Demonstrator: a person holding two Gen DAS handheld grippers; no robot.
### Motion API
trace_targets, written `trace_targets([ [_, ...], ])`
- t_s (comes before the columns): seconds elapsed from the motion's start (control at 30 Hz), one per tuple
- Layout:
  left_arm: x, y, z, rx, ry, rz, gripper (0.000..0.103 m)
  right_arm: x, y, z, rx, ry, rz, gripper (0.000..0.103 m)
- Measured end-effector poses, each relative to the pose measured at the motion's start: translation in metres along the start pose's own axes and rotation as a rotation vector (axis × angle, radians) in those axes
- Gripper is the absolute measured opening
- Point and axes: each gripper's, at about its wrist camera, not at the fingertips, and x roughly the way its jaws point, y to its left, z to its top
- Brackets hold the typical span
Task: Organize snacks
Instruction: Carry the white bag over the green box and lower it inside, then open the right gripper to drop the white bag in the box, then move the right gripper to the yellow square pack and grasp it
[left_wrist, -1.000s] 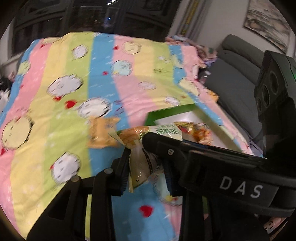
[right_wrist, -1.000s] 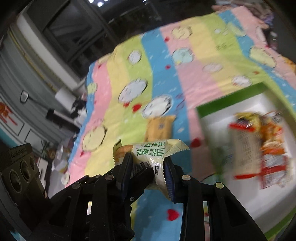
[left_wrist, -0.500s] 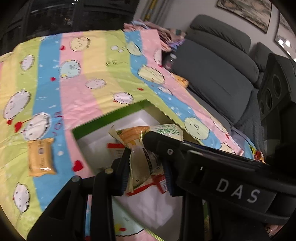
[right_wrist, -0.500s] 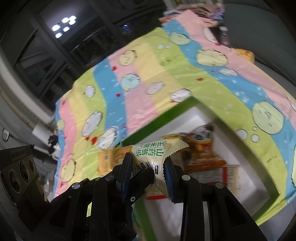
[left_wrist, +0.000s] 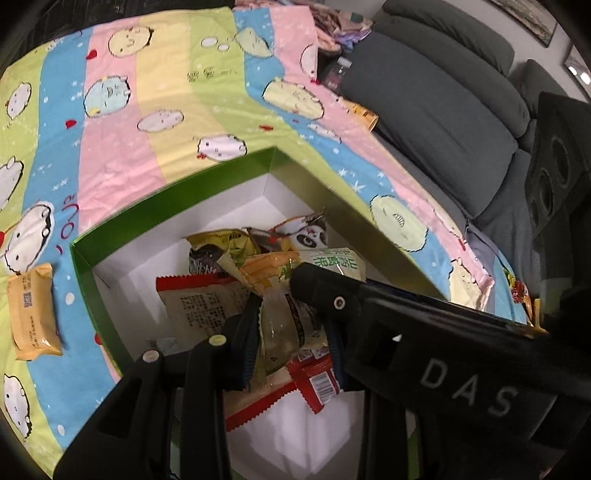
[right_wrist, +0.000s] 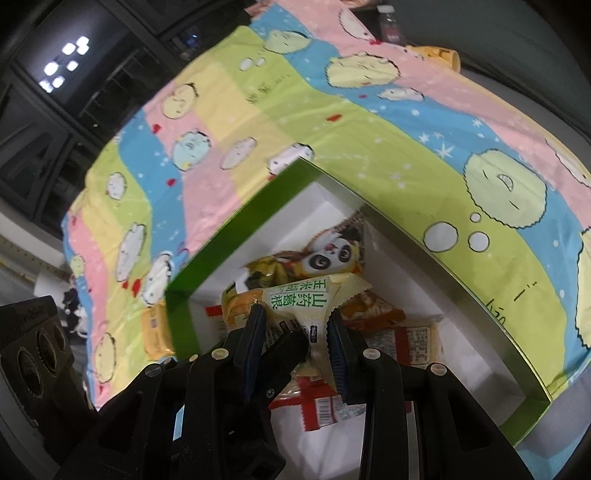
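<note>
Both grippers hold the same cream snack packet with green print (left_wrist: 284, 295) (right_wrist: 299, 306). My left gripper (left_wrist: 291, 332) is shut on its clear lower end. My right gripper (right_wrist: 295, 325) is shut on its printed top end and crosses the left wrist view as a black arm. The packet hangs over the green box (left_wrist: 177, 188) (right_wrist: 229, 232) with white inside, above several packets lying there: a panda packet (left_wrist: 306, 236) (right_wrist: 328, 254) and a red-edged packet (left_wrist: 199, 306). An orange packet (left_wrist: 33, 314) lies on the cloth left of the box.
The striped cartoon cloth (left_wrist: 147, 122) covers the surface. A grey sofa (left_wrist: 436, 103) runs along the right side, with a yellow cup (left_wrist: 364, 116) and a bottle (left_wrist: 334, 72) at the cloth's edge. Dark windows (right_wrist: 55, 92) stand behind.
Both grippers have carried the packet to the right from over the open cloth to above the box's inside. The orange packet has stayed on the cloth.
</note>
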Motion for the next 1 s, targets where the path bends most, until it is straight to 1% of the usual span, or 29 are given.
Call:
trace_targets([
  [0.1,0.004,0.002,-0.001,-0.008,0.012,-0.004,0.032,0.003,0.000,0.000,0.006,0.007,-0.027,0.036],
  [0.2,-0.002,0.004,-0.003,-0.020,0.010,-0.021,0.033,0.002,0.001,0.000,-0.003,0.004,-0.052,0.037],
  [0.23,-0.005,0.006,-0.003,-0.026,0.004,-0.025,0.033,0.001,0.002,-0.001,-0.009,0.001,-0.056,0.040],
  [0.3,-0.016,0.009,-0.004,-0.032,-0.018,-0.027,0.038,-0.003,0.005,-0.002,-0.025,-0.016,-0.060,0.046],
  [0.37,-0.030,0.013,-0.004,-0.035,-0.050,-0.016,0.046,-0.011,0.010,-0.003,-0.045,-0.059,-0.052,0.058],
  [0.4,-0.038,0.017,-0.005,-0.040,-0.069,-0.009,0.047,-0.014,0.013,-0.003,-0.057,-0.078,-0.051,0.061],
  [0.5,-0.061,0.031,-0.008,-0.061,-0.113,0.016,0.057,-0.024,0.024,-0.006,-0.097,-0.127,-0.039,0.067],
  [0.57,-0.076,0.044,-0.011,-0.084,-0.140,0.043,0.066,-0.026,0.034,-0.008,-0.126,-0.139,-0.011,0.072],
  [0.6,-0.083,0.053,-0.013,-0.096,-0.155,0.062,0.068,-0.027,0.039,-0.009,-0.139,-0.144,0.007,0.072],
  [0.67,-0.098,0.074,-0.019,-0.133,-0.187,0.113,0.076,-0.028,0.051,-0.012,-0.172,-0.149,0.039,0.073],
  [0.7,-0.105,0.086,-0.023,-0.157,-0.201,0.138,0.077,-0.028,0.055,-0.014,-0.182,-0.150,0.047,0.073],
  [0.8,-0.118,0.120,-0.031,-0.234,-0.214,0.175,0.081,-0.024,0.073,-0.018,-0.218,-0.139,0.105,0.074],
  [0.87,-0.124,0.143,-0.037,-0.282,-0.222,0.203,0.082,-0.019,0.086,-0.021,-0.233,-0.107,0.140,0.074],
  [0.93,-0.125,0.164,-0.039,-0.316,-0.220,0.268,0.082,-0.011,0.102,-0.021,-0.227,-0.076,0.145,0.074],
  [0.97,-0.124,0.173,-0.040,-0.335,-0.214,0.291,0.082,-0.005,0.113,-0.019,-0.230,-0.052,0.161,0.074],
  [1.0,-0.123,0.180,-0.041,-0.347,-0.210,0.294,0.082,0.004,0.125,-0.018,-0.238,-0.009,0.186,0.074],
])
